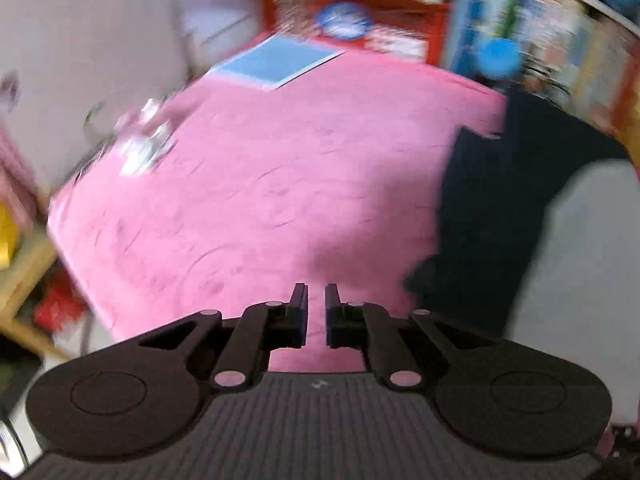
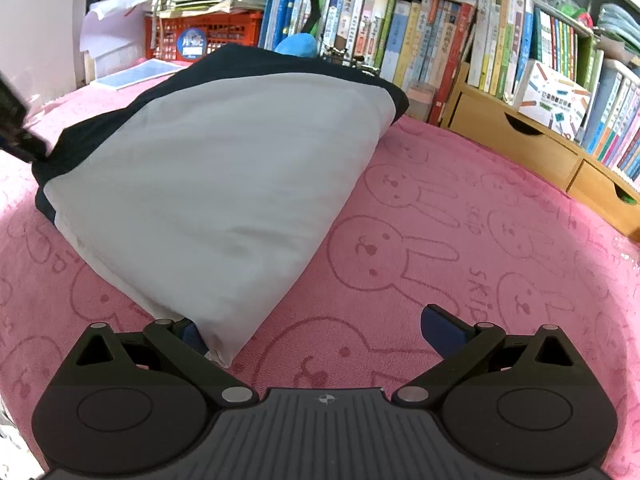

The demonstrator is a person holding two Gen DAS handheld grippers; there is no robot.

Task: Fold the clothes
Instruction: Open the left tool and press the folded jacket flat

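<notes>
The garment (image 2: 208,184) lay folded on the pink towel (image 2: 460,264) that covered the bench, filling the left and centre of the right wrist view. It was a pale grey panel edged with dark navy along its upper and left sides, smooth on top, with its near corner tapering to a point at the lower left of the frame. That corner sat just beside the left finger of the right claw (image 2: 320,332), whose jaws stood wide apart with nothing pressed between them (the left finger was partly hidden behind the cloth). The towel bore a printed pattern of rabbit outlines.

In the left wrist view, which was blurred, the same garment (image 1: 560,260) showed at the right edge, navy above and grey below. The left claw (image 1: 316,304) was closed to a thin slit and held nothing, with only pink towel ahead of it.

At the top of the right wrist view stood books (image 2: 420,40), a red crate (image 2: 208,36) and a blue sheet (image 2: 136,74).
</notes>
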